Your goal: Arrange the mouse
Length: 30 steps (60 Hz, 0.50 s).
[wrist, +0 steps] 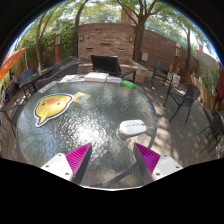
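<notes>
The magenta-padded gripper [112, 158], spread and empty, sits below the ungrasped white oval mouse [132, 127] at centre-right; arrangement remains.

one mouse [132, 127], one fish-shaped mat [54, 105], one table [100, 135]

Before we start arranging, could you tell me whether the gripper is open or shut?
Open. The gripper shows a wide gap between its two pink pads, with bare table between them; the white mouse lies ahead, untouched.

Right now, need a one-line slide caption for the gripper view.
Open claw hovers over a round glass patio table, short of the white computer mouse; yellow fish-shaped mat beyond.
</notes>
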{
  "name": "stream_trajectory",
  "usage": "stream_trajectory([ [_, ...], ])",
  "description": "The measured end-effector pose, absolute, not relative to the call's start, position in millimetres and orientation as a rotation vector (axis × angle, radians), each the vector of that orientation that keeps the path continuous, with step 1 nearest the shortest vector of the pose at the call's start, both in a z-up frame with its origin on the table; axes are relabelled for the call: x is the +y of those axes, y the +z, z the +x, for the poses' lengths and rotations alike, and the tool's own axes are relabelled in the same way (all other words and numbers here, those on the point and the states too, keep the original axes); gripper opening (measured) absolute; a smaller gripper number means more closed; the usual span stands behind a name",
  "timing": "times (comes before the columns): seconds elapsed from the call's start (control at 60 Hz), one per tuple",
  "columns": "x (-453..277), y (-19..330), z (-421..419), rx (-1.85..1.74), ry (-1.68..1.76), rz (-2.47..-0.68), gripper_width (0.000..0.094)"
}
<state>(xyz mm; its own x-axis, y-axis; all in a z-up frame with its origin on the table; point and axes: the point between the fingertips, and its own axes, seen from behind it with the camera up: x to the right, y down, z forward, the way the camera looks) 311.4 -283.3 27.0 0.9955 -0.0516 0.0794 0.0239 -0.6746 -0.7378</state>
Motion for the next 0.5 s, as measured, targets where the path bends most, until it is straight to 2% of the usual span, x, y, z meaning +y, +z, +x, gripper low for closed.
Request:
stream_trajectory([
  [0.217, -220, -16, 354, 0.107, -0.040, -2.334, 0.0856],
  [0.5, -171, -16, 362, 0.133, -0.007, -2.317, 0.0844],
])
